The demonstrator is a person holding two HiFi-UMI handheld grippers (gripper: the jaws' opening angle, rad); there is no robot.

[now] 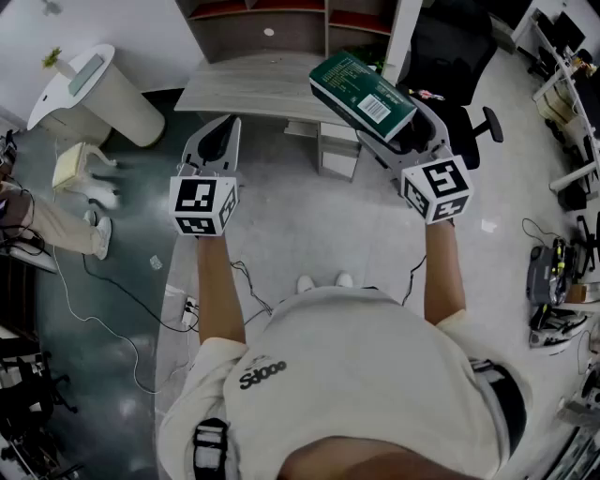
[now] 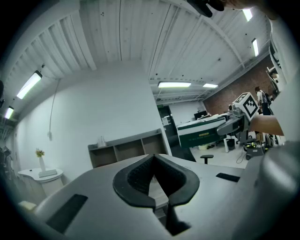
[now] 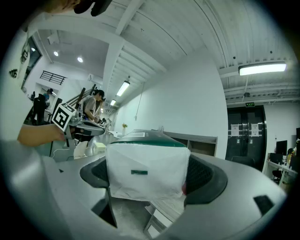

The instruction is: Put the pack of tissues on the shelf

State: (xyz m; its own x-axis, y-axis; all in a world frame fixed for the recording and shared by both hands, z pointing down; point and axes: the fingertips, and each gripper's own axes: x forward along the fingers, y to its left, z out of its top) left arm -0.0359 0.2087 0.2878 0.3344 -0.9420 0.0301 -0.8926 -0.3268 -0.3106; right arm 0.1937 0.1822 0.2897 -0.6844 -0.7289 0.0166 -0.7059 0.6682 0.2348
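A black office chair (image 1: 461, 54) stands at 1 o'clock, a white pedestal stand (image 1: 103, 94) at 10 o'clock, and a power strip (image 1: 188, 307) with cables at 8 o'clock.

Head camera looks steeply down; others face shelf (image 2: 126, 151).

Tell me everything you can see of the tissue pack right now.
The pack of tissues is a rectangular block in plastic-looking wrap, dark green on top with a white label, and white on the end face with a small green mark. It lies about level, clamped by its near end between the right tool's jaws, and sticks forward toward the shelf.
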